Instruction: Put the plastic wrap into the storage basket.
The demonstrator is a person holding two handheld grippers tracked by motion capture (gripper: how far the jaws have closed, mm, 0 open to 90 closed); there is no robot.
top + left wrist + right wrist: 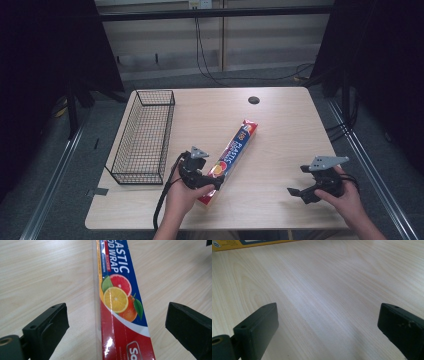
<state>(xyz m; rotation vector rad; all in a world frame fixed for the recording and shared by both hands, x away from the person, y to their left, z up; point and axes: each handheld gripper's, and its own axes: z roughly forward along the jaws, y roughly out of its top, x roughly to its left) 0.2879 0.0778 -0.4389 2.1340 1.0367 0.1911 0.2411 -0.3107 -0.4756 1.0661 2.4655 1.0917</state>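
Note:
A long box of plastic food wrap (233, 150), red and blue with citrus fruit printed on it, lies slanted across the middle of the table. My left gripper (209, 186) hangs over its near end, open, one jaw on each side of the box (122, 305) without touching it. My right gripper (296, 194) is open at the near right of the table, above bare wood, with nothing between its jaws. In the right gripper view a yellow edge of the box (249, 244) shows at the top left.
A black wire basket (144, 135) stands along the left side of the table. A round dark cable hole (254, 100) sits near the far edge. Cables hang behind the table. Bare wood (332, 290) lies between the box and the right gripper.

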